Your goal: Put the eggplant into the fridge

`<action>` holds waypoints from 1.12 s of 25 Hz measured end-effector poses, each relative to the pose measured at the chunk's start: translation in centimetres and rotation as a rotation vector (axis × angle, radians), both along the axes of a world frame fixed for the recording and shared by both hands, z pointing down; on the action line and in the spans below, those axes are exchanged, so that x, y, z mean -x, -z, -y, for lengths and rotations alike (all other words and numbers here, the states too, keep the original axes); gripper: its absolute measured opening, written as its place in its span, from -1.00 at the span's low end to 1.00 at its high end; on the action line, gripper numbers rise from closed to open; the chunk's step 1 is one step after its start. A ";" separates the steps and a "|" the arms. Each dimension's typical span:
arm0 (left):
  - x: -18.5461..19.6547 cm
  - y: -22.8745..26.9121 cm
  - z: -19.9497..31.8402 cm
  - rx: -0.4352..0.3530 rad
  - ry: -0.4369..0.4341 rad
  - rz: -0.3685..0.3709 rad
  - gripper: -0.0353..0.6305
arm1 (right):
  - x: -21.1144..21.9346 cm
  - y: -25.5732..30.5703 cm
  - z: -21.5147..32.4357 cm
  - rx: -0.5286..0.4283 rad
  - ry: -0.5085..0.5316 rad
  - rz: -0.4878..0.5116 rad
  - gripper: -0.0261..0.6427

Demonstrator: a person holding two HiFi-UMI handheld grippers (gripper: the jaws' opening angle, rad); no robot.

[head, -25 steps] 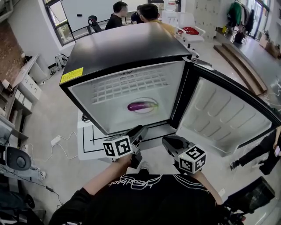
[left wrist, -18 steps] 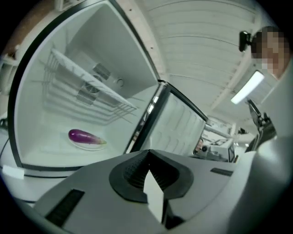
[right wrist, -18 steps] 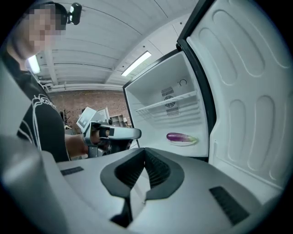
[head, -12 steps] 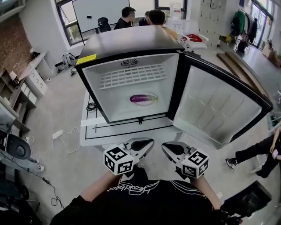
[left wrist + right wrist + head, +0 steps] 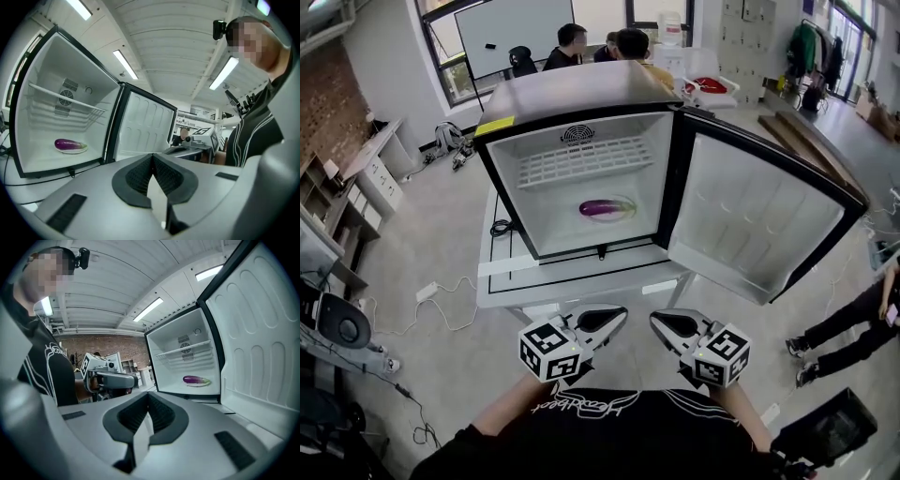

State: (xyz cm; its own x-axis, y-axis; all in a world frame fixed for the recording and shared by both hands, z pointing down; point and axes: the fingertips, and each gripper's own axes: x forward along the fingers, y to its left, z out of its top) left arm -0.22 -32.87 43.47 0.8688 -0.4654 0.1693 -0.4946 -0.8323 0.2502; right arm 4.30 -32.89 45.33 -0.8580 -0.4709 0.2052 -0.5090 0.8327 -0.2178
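The purple eggplant lies on a small pale dish on the floor of the open black mini fridge. It also shows in the left gripper view and the right gripper view. My left gripper and right gripper hang side by side close to my body, well short of the fridge. Both point toward it. Each is shut with nothing between its pads, as the left gripper and the right gripper show in their own views.
The fridge door swings wide open to the right. A wire shelf sits high inside. The fridge stands on a white table. People sit behind it, another person stands at the right, and cables lie on the floor at the left.
Both grippers have drawn back from the fridge toward my body, and the fridge now looks farther off. The left gripper has rolled. The eggplant has stayed on its dish.
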 end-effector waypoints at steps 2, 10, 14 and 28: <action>0.5 0.3 -1.1 0.002 -0.013 -0.017 -0.87 | 0.7 0.3 -1.1 -0.018 -0.007 -0.003 -0.90; 6.2 1.8 -7.0 0.029 -0.030 -0.052 -0.87 | 6.3 2.0 -6.9 -0.041 -0.021 0.006 -0.90; 9.4 2.2 -10.8 0.045 -0.038 -0.079 -0.87 | 8.1 2.6 -10.3 -0.058 -0.054 0.027 -0.90; 14.9 3.1 -21.9 0.056 -0.124 -0.147 -0.87 | 13.3 1.8 -22.3 -0.068 -0.130 -0.021 -0.90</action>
